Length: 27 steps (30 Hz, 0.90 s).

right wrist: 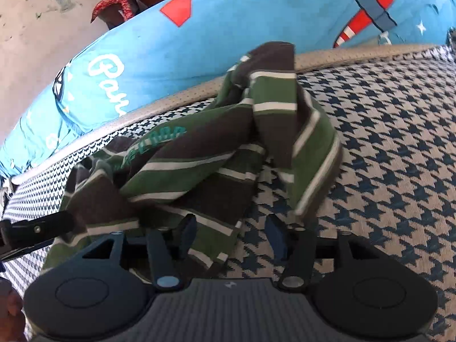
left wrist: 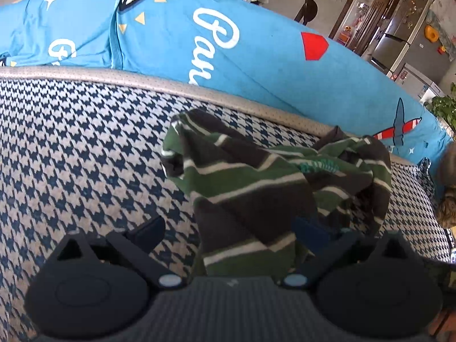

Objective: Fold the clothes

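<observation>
Striped shirt crumpled on houndstooth sofa seat
Left gripper and right gripper both spread open over shirt folds; blue printed cushion behind, refrigerator beyond

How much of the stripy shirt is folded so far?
None yet. The striped shirt lies crumpled in a heap on the houndstooth cushion. Both grippers are open around its near edge: the left gripper and the right gripper, neither clamped. Still left: grab it, spread it flat, then make every fold.
</observation>
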Tool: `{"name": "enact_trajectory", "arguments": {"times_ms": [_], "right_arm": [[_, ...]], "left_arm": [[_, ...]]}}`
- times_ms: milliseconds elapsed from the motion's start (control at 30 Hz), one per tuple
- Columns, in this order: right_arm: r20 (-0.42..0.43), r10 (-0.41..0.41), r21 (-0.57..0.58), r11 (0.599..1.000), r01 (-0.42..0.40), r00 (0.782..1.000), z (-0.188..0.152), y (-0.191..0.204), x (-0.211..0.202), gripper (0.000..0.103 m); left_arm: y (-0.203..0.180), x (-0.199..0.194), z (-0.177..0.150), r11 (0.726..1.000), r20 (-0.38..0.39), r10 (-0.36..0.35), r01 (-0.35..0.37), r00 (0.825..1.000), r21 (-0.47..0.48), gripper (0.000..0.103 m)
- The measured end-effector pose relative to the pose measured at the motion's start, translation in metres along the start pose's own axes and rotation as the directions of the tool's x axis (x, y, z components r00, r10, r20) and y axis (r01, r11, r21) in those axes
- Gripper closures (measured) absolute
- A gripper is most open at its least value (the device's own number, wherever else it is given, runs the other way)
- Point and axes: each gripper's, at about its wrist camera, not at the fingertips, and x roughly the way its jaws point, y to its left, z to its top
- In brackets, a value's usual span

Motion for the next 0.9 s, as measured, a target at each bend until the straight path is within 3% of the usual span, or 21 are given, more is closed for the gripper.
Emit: {"name": "enact_trajectory", "arguments": {"times_ms": [200,333,367,433,500,567,900], "right_arm": [[0.005,0.033,-0.062,0.998,-0.033,0.999,-0.008,0.019,0.005,0.044],[0.039,0.006,-0.113,0.994,-0.002,0.999,-0.015,0.031,0.009,0.074],[0.046,0.001,-0.121,0.993,0.004,0.999,-0.016,0.033,0.009,0.087],[0.061,0.003,-0.121,0.993,0.004,0.998,-0.016,0.034,0.008,0.094],[0.082,0.015,-0.107,0.994,-0.007,0.997,-0.015,0.033,0.004,0.096],[0.119,0.018,-0.112,0.994,-0.004,0.993,-0.013,0.034,-0.005,0.096],[0.257,-0.012,-0.058,0.998,0.028,0.966,0.000,0.028,-0.049,0.096]], "left_arm": [[-0.005,0.005,-0.005,1.000,-0.018,0.004,-0.003,1.000,0.026,0.002],[-0.010,0.010,-0.008,0.998,-0.032,0.027,-0.025,0.999,0.050,0.012],[-0.010,0.010,-0.009,0.998,-0.035,0.027,-0.025,0.999,0.052,0.020],[-0.010,0.009,-0.009,0.999,-0.038,0.020,-0.018,0.999,0.051,0.034],[-0.009,0.007,-0.008,0.998,-0.035,0.026,-0.025,0.999,0.049,0.044],[-0.006,0.004,-0.006,0.997,-0.014,0.062,-0.061,0.998,0.046,0.047],[0.010,-0.012,0.005,0.976,0.058,0.215,-0.216,0.975,0.011,0.052]]}}
